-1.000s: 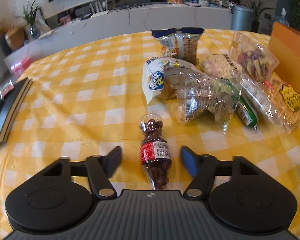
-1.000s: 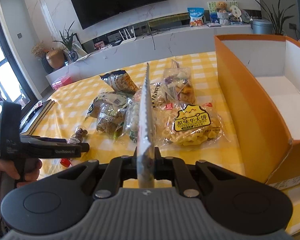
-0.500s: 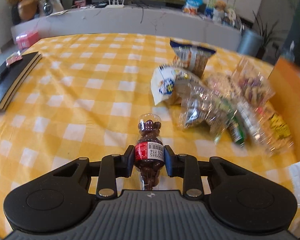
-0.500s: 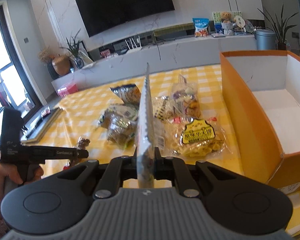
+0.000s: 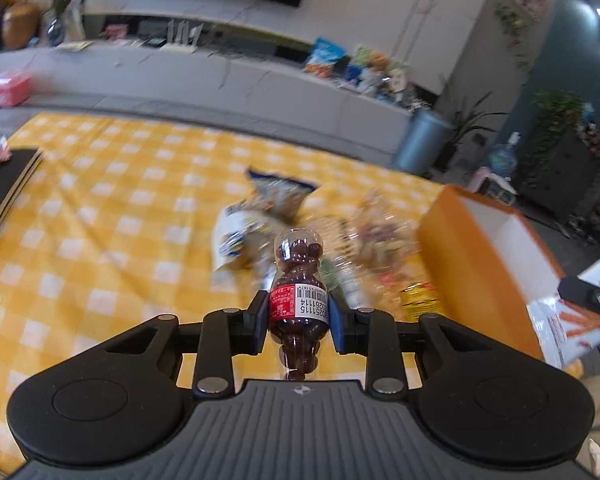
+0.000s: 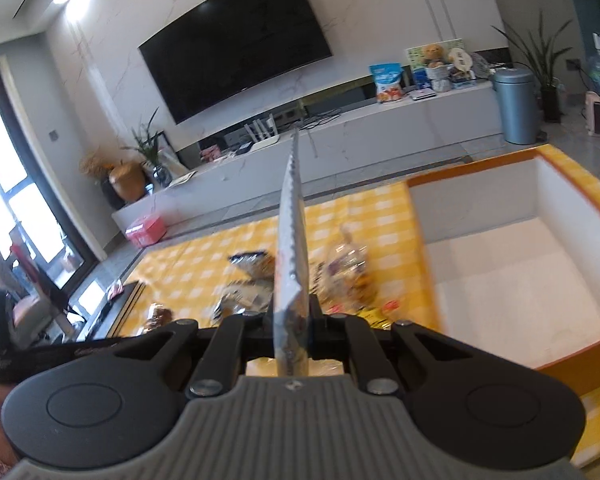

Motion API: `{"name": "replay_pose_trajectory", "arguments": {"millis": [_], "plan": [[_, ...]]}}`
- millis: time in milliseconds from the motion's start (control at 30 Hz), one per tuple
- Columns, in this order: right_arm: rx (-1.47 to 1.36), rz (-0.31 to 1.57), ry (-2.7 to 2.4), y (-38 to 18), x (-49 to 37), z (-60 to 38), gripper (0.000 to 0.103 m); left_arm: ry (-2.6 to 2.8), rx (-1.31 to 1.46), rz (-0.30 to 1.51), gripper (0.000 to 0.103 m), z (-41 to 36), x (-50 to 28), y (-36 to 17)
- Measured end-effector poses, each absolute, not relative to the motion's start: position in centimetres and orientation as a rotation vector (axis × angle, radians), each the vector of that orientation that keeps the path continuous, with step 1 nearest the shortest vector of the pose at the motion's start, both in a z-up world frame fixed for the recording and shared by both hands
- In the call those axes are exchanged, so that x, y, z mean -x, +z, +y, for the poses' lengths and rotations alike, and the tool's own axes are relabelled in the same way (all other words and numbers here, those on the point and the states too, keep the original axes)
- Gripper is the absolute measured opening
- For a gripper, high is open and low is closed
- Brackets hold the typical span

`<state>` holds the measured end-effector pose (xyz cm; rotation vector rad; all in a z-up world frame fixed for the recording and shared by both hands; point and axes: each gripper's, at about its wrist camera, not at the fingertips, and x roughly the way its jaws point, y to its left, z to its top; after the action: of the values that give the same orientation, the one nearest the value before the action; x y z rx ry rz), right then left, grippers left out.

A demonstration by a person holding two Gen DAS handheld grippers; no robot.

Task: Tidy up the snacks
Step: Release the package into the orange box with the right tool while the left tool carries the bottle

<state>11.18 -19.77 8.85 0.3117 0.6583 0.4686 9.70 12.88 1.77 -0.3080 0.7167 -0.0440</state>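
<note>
While tilted downward, left tool (image 5: 299,312) clamps candy bottle (image 5: 299,280); right tool (image 6: 291,320) pinches flat packet (image 6: 290,248).

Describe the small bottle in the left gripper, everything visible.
The bottle is small, clear plastic with a pinched waist and domed end, filled with dark brown chocolate balls. A red and white label with a barcode wraps its middle. The left gripper is shut on it: both pads press the label from either side. It points away from the camera, domed end forward, lifted clear of the yellow checked tablecloth. Its near end is hidden behind the gripper body.
</note>
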Motion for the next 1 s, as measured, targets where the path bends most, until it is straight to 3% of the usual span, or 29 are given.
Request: {"name": "replay_pose_trajectory", "arguments": {"millis": [333, 700, 1000], "plan": [[-0.336, 0.703, 0.331, 10.9, -14.8, -28.8, 0.008, -0.214, 0.316, 0.679, 0.034, 8.2, -10.2, 4.9], [-0.487, 0.824, 0.405, 4.5, -18.5, -32.1, 0.008, -0.336, 0.309, 0.734, 0.034, 2.6, -13.6, 4.0], [-0.405, 0.870, 0.386, 1.2, -20.1, -29.1, 0.008, -0.360, 0.286, 0.767, 0.034, 1.0, -14.3, 2.9]]}}
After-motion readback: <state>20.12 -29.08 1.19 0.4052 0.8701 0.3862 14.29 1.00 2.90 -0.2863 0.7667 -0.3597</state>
